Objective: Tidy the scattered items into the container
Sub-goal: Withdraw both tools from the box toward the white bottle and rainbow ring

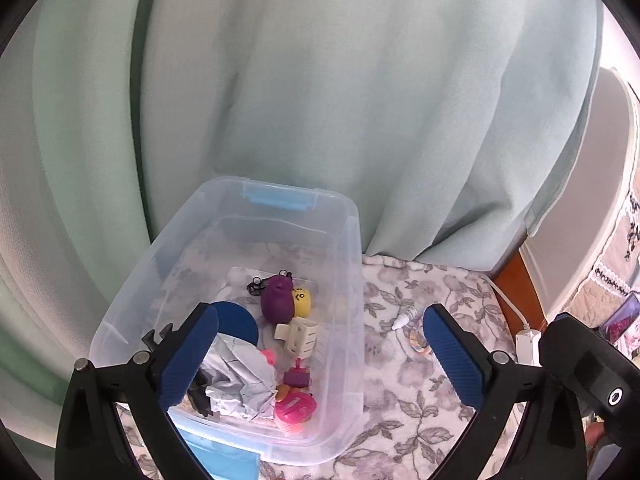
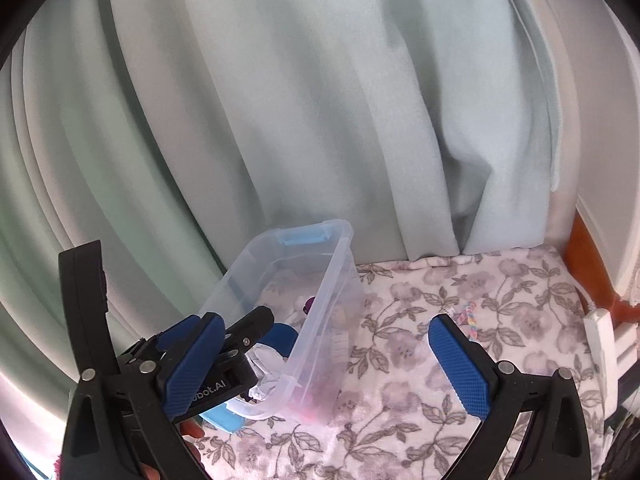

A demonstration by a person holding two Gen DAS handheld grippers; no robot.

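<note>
Held in our clear plastic bin (image 1: 348, 248): purple figure (image 1: 277, 295), cream hair claw (image 1: 301, 335), crumpled paper (image 1: 240, 380), pink toys. Outstanding, at three o'clock on the floral blanket (image 1: 404, 392): small dropper bottle (image 1: 403, 318), braided bracelet (image 2: 472, 319). Left gripper (image 1: 320, 352) and right gripper (image 2: 324, 364): jaws apart, empty.

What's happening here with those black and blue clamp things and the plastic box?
A person is tidying small items into a clear plastic bin with blue latches on a floral blanket, using two hand-held claws. The left claw and right claw both stand open and empty. The bin already holds a purple and yellow toy, a cream hair clip and crumpled paper. A small white dropper bottle and a multicoloured braided band lie outside on the blanket.
</note>
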